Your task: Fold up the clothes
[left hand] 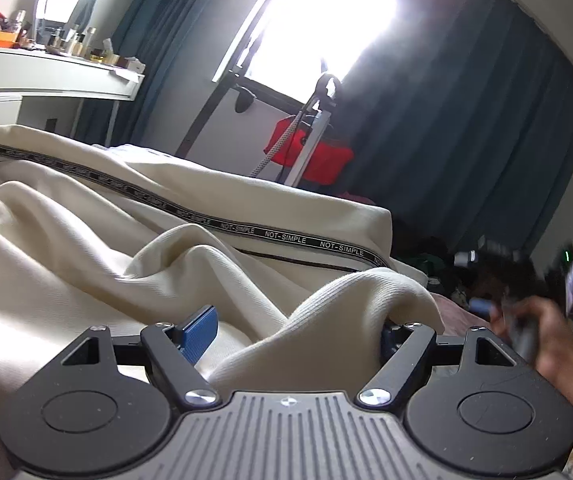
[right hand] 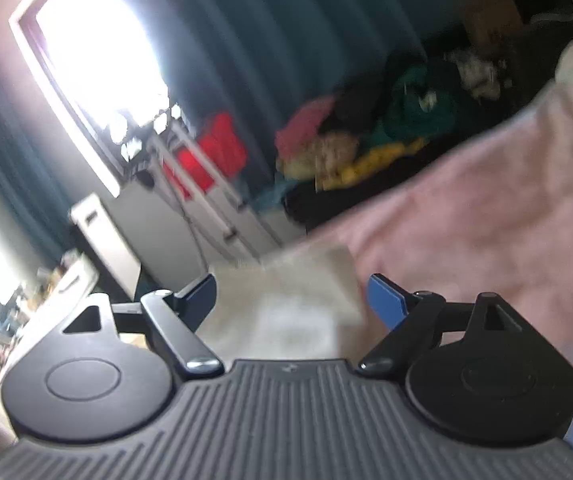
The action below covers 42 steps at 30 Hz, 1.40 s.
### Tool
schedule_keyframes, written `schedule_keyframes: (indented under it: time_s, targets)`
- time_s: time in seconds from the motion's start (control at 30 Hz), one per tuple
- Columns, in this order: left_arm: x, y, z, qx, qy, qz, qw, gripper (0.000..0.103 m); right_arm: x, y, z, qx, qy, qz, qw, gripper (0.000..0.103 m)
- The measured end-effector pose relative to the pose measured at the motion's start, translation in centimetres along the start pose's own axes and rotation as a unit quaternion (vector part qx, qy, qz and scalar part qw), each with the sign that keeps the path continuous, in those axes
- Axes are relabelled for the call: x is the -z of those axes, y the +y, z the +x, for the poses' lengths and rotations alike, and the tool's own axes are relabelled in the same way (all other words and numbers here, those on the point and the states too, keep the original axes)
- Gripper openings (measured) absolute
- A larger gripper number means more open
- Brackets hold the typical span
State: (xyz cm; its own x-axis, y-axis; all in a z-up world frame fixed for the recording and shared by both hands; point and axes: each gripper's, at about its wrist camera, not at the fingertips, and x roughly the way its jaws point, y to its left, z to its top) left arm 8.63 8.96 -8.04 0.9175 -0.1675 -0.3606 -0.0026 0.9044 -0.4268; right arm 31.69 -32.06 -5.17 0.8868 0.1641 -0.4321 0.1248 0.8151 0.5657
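A cream garment (left hand: 86,232) with a black "NOT-SIMPLE" tape stripe (left hand: 278,236) lies rumpled on the bed. My left gripper (left hand: 294,330) is open, jaws wide apart, with a ribbed cream fold of the garment (left hand: 338,312) lying between them and draped over the right finger. My right gripper (right hand: 290,300) is open and empty, held above a cream corner of the garment (right hand: 286,300) and the pink bed cover (right hand: 486,220). The right gripper and the hand holding it show blurred in the left wrist view (left hand: 534,308).
A white dressing table (left hand: 46,76) with bottles stands at the far left. Teal curtains (left hand: 466,120) flank a bright window (left hand: 326,12). A red garment steamer on a stand (left hand: 310,148) is beyond the bed. A pile of coloured clothes (right hand: 366,140) lies on a dark surface.
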Motion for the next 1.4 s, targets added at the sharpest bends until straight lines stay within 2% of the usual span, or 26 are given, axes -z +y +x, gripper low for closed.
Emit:
schedule_keyframes:
  time_s: [0.03, 0.13, 0.2, 0.23, 0.27, 0.33, 0.47, 0.5, 0.53, 0.57, 0.67, 0.8, 1.0, 1.1, 1.23, 1.3, 1.33, 1.4]
  targets:
    - [0.0, 0.0, -0.2, -0.002, 0.000, -0.003, 1.0000, 0.079, 1.0, -0.6, 0.1, -0.011, 0.031, 0.000, 0.999, 0.085]
    - [0.0, -0.2, -0.7, -0.007, 0.002, -0.010, 0.9999, 0.080, 4.4, -1.0, 1.3, -0.043, 0.121, -0.018, 0.992, 0.069]
    - [0.1, -0.4, -1.0, -0.010, 0.000, -0.013, 0.9999, 0.080, 6.8, 0.1, 2.9, -0.045, 0.158, -0.046, 0.985, 0.061]
    - [0.2, -0.5, -1.1, -0.009, -0.004, -0.011, 0.9999, 0.080, 7.7, 0.8, 3.7, -0.045, 0.165, -0.058, 0.984, 0.052]
    - [0.3, -0.6, -1.2, -0.010, -0.008, -0.007, 0.9999, 0.080, 8.6, 1.5, 4.5, -0.044, 0.172, -0.069, 0.982, 0.048]
    - [0.4, -0.8, -1.1, -0.010, -0.014, -0.001, 0.9999, 0.080, 9.2, 1.9, 6.2, -0.057, 0.164, -0.040, 0.984, 0.048]
    - [0.5, -0.5, -0.7, 0.013, -0.028, -0.003, 0.9995, 0.080, 9.3, 2.3, 9.2, -0.081, 0.153, 0.035, 0.984, 0.047]
    - [0.5, -0.3, -0.5, 0.021, -0.029, -0.003, 0.9994, 0.080, 9.4, 2.8, 9.8, -0.079, 0.151, 0.027, 0.985, 0.040]
    - [0.4, -0.1, -0.3, 0.028, -0.030, -0.003, 0.9991, 0.080, 9.6, 3.4, 9.9, -0.066, 0.148, 0.005, 0.987, 0.017]
    - [0.2, 0.1, 0.1, 0.034, -0.028, -0.008, 0.9990, 0.080, 9.9, 4.1, 10.0, -0.052, 0.144, -0.020, 0.988, 0.009]
    - [-0.3, 0.7, 0.6, 0.047, -0.025, -0.022, 0.9983, 0.080, 10.0, 4.6, 7.1, -0.046, 0.116, -0.040, 0.991, 0.005]
    - [-0.5, 0.4, -0.4, 0.068, -0.042, -0.018, 0.9967, 0.080, 9.2, 2.6, 1.5, -0.022, 0.086, -0.037, 0.995, 0.005]
    - [-0.4, -0.6, -2.9, 0.090, -0.063, 0.000, 0.9939, 0.082, 7.6, -3.9, -8.7, 0.040, 0.047, -0.004, 0.998, 0.005]
    - [0.1, -0.7, -3.4, 0.109, -0.059, -0.003, 0.9923, 0.082, 5.8, -6.7, -13.1, 0.074, 0.017, 0.020, 0.997, 0.005]
    - [0.7, -0.9, -3.0, 0.107, -0.028, -0.017, 0.9937, 0.082, 1.4, -11.5, -20.4, 0.107, -0.086, 0.090, 0.986, 0.005]
    - [1.1, -1.3, -2.8, 0.104, -0.013, -0.013, 0.9944, 0.082, -0.2, -13.3, -23.2, 0.124, -0.124, 0.092, 0.980, 0.005]
    - [1.3, -1.5, -2.7, 0.100, -0.006, -0.009, 0.9949, 0.082, -0.5, -14.6, -24.6, 0.136, -0.140, 0.099, 0.976, 0.005]
    - [1.5, -2.0, -2.6, 0.088, 0.012, 0.001, 0.9960, 0.082, 0.3, -17.6, -25.9, 0.150, -0.141, 0.122, 0.971, 0.006]
